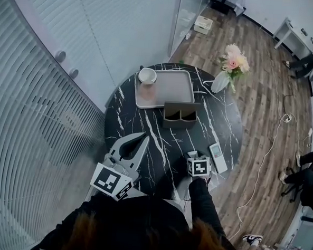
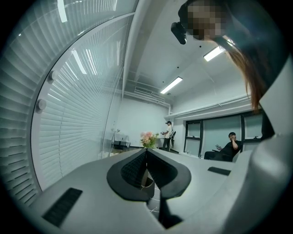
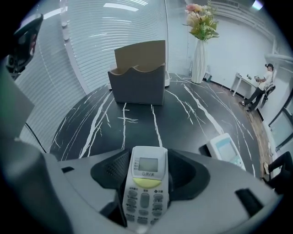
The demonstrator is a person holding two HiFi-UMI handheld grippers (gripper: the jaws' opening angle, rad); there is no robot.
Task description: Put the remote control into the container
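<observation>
Low, right gripper (image 3: pixel 145 159) straddles the remote control (image 3: pixel 145 185) — jaws wide.

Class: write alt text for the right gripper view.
A white remote control sits between the right gripper's open jaws. On the black marble table beyond stand a grey container and a flower vase, with a second remote at right.

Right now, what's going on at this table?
A person holds a gripper in each hand over a black marbled table. The right gripper has its jaws wide apart around a white remote control, not clamped on it. The grey container stands farther back, and a second remote lies to the right. The left gripper is shut and empty.
</observation>
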